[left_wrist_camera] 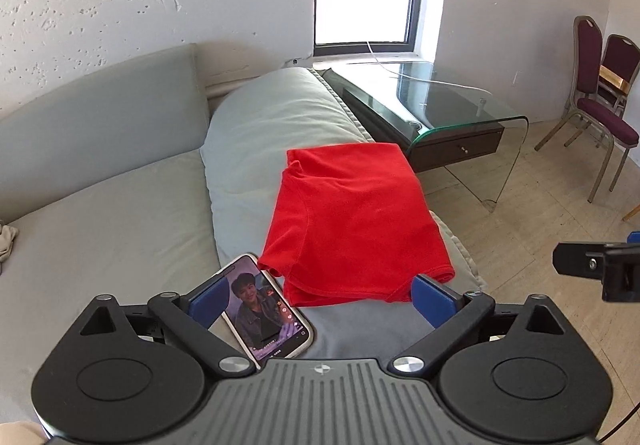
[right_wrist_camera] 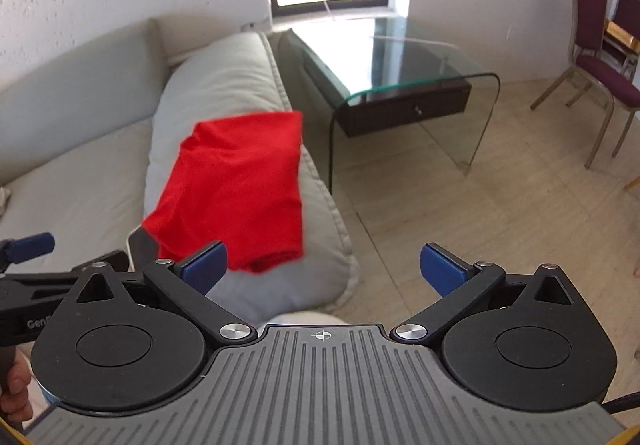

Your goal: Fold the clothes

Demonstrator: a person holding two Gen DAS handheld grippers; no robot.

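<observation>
Red shirt (left_wrist_camera: 352, 221), folded, lies on the grey cushion (left_wrist_camera: 256, 117). Left of the shirt, a lit phone (left_wrist_camera: 266, 311) rests, touching its near corner or nearly so. Left gripper (left_wrist_camera: 322, 301) is spread wide, holding nothing. Right of the shirt, the right gripper (right_wrist_camera: 324, 265) gapes just as wide, empty, over the floor (right_wrist_camera: 440, 197).

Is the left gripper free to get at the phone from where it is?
Probably yes: the left gripper is open and empty, and the phone lies face-up on the sofa beside the folded red shirt, uncovered.
</observation>
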